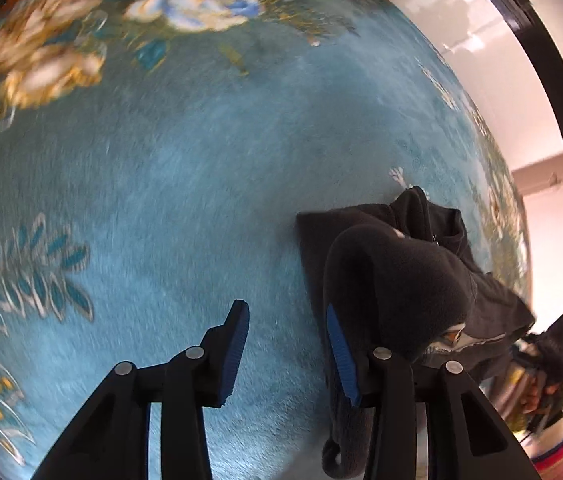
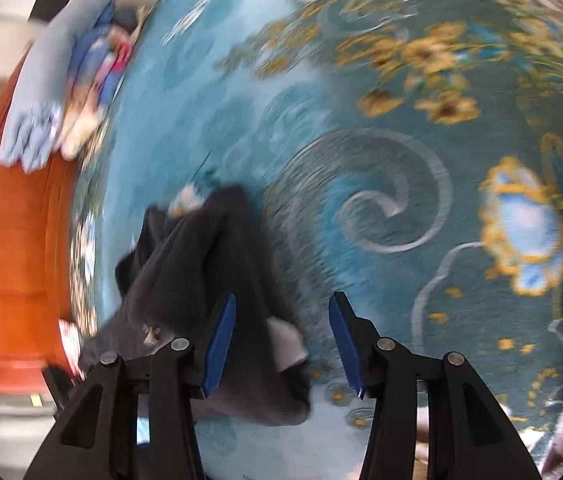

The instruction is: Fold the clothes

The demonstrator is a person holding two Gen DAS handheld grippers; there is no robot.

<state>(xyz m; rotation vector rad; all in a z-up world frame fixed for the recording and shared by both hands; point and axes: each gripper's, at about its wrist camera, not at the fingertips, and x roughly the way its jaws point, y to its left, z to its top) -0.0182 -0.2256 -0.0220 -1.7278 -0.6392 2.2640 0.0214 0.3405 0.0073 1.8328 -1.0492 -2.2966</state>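
A dark fleece garment lay bunched on a blue floral carpet, one fold draped over a finger of the left claw, whose fingers stood apart. The right claw hung spread beside it, gripping nothing. Both views were blurred. A clean fold likely required flattening the fleece and pinching an edge, not the bulk. Other clothes sat heaped at the carpet's edge.

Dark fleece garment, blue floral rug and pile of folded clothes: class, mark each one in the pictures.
dark fleece garment (image 1: 397,280), left wrist view, its bunched upper fold.
blue floral rug (image 1: 185,184), left wrist view, bare plain blue area.
pile of folded clothes (image 2: 61,80), right wrist view, the pale blue top piece.
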